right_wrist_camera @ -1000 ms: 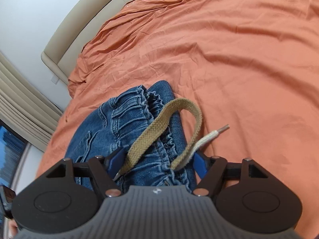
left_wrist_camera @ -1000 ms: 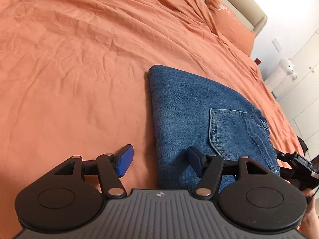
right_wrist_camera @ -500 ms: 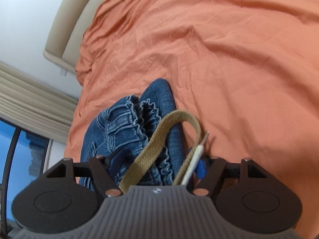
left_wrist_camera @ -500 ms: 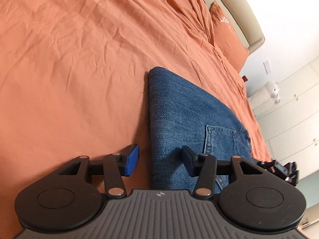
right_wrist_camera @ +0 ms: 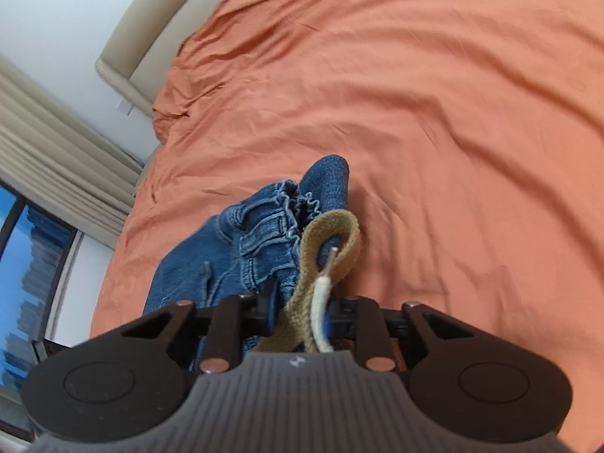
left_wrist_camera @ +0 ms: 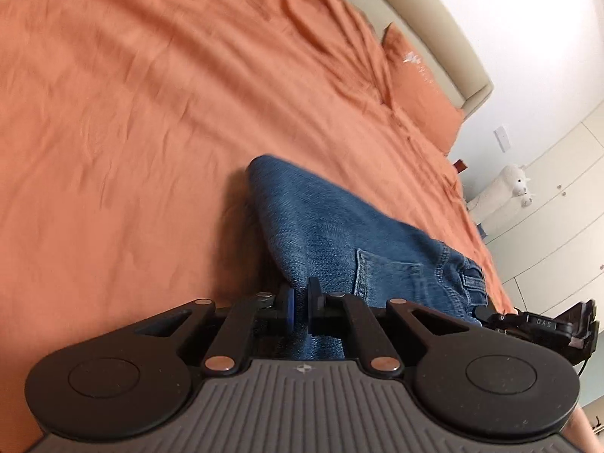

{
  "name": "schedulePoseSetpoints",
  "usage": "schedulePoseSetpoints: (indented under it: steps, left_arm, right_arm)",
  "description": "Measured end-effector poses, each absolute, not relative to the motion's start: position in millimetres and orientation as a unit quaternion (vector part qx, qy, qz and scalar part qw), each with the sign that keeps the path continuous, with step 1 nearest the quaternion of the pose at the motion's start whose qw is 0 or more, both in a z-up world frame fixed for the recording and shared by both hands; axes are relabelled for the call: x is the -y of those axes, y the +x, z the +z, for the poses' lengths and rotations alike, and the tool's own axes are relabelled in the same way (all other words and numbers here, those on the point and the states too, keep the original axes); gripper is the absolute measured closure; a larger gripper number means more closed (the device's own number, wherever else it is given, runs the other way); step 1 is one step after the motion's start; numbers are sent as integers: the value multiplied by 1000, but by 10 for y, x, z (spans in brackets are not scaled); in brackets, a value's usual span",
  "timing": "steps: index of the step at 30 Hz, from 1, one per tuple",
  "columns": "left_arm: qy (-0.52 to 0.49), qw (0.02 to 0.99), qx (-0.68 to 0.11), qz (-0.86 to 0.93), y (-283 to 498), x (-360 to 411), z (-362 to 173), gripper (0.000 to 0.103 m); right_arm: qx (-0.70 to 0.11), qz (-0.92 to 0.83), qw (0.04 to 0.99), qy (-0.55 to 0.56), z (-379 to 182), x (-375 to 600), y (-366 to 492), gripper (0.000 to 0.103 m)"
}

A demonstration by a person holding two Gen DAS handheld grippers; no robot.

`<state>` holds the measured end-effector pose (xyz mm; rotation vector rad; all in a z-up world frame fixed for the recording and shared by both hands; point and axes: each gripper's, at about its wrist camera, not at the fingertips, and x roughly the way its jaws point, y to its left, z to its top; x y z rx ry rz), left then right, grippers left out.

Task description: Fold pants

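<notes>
Folded blue jeans (left_wrist_camera: pixel 332 234) lie on the orange bed sheet (left_wrist_camera: pixel 132 113), back pocket (left_wrist_camera: pixel 389 275) up. My left gripper (left_wrist_camera: pixel 300 307) is shut on the near folded edge of the jeans, which is raised off the sheet. In the right wrist view the gathered waistband (right_wrist_camera: pixel 271 222) and a tan drawstring (right_wrist_camera: pixel 332 234) with a white tip show. My right gripper (right_wrist_camera: pixel 300 307) is shut on the waistband end and drawstring. The right gripper also shows at the right edge of the left wrist view (left_wrist_camera: pixel 543 324).
An orange pillow (left_wrist_camera: pixel 419 75) and a beige headboard (left_wrist_camera: pixel 426 22) lie at the far end. A white plush toy (left_wrist_camera: pixel 502 196) and white cabinets (left_wrist_camera: pixel 558 204) stand beside the bed. Curtains (right_wrist_camera: pixel 56 154) and a window (right_wrist_camera: pixel 30 271) are on the other side.
Both grippers have closed from open onto the jeans: the left on the folded edge, the right on the waistband and drawstring. The jeans edges have lifted off the sheet.
</notes>
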<state>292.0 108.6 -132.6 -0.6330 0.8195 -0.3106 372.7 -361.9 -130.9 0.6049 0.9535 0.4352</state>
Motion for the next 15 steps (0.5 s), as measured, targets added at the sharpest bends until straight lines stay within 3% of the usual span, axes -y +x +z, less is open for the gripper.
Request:
schedulePoseSetpoints:
  steps: [7, 15]
  left_arm:
    - [-275, 877, -375, -119, 2712, -1703, -806, 97]
    - [-208, 894, -393, -52, 2666, -2549, -599, 97]
  right_arm:
    - [-432, 250, 825, 266, -861, 3025, 3546, 88]
    - [-440, 304, 795, 287, -1089, 1870, 3708, 88]
